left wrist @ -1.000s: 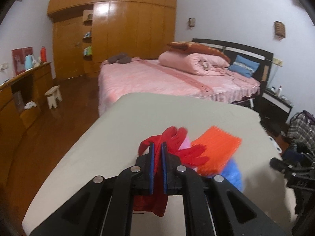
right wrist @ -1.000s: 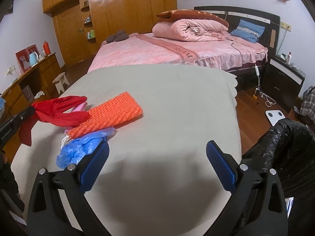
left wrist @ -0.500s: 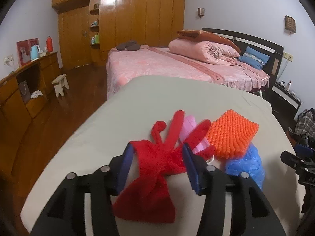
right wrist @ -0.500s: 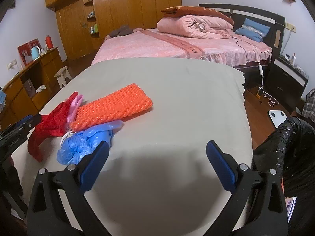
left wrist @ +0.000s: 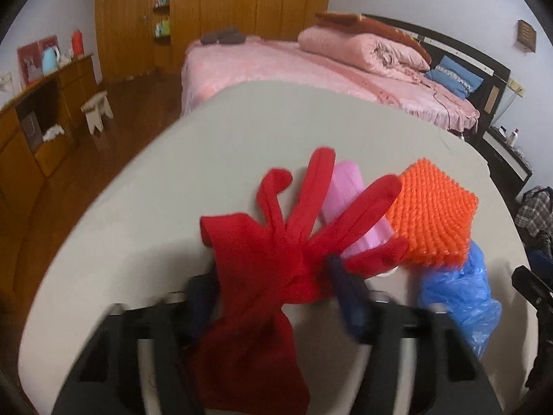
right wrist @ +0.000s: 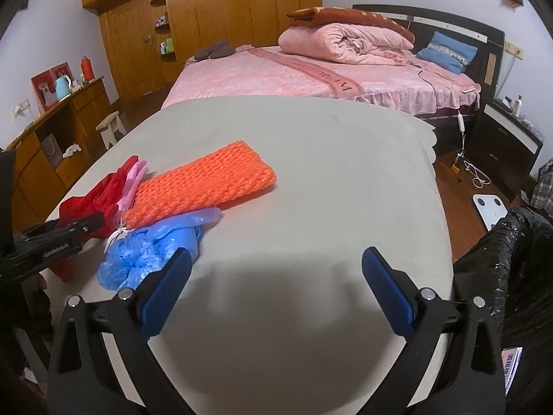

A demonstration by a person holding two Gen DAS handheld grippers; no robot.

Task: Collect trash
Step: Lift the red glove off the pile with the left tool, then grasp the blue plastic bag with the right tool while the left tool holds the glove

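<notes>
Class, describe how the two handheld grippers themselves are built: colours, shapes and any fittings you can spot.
Both the left gripper and the right gripper have black, angular, strut-like frames with open cut-outs. Each finger carries a flat blue pad. Small silver bolts sit at the joints. No cables or sleeves show.

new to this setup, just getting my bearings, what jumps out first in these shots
The red glove fills the left wrist view, lying between the open fingers of the left gripper, cuff hanging over the near table edge. Beside it, to the right, an orange foam net lies partly over a pink item and a crumpled blue plastic bag. The right gripper hovers wide open over the bare grey table, with a black trash bag at right.
</notes>
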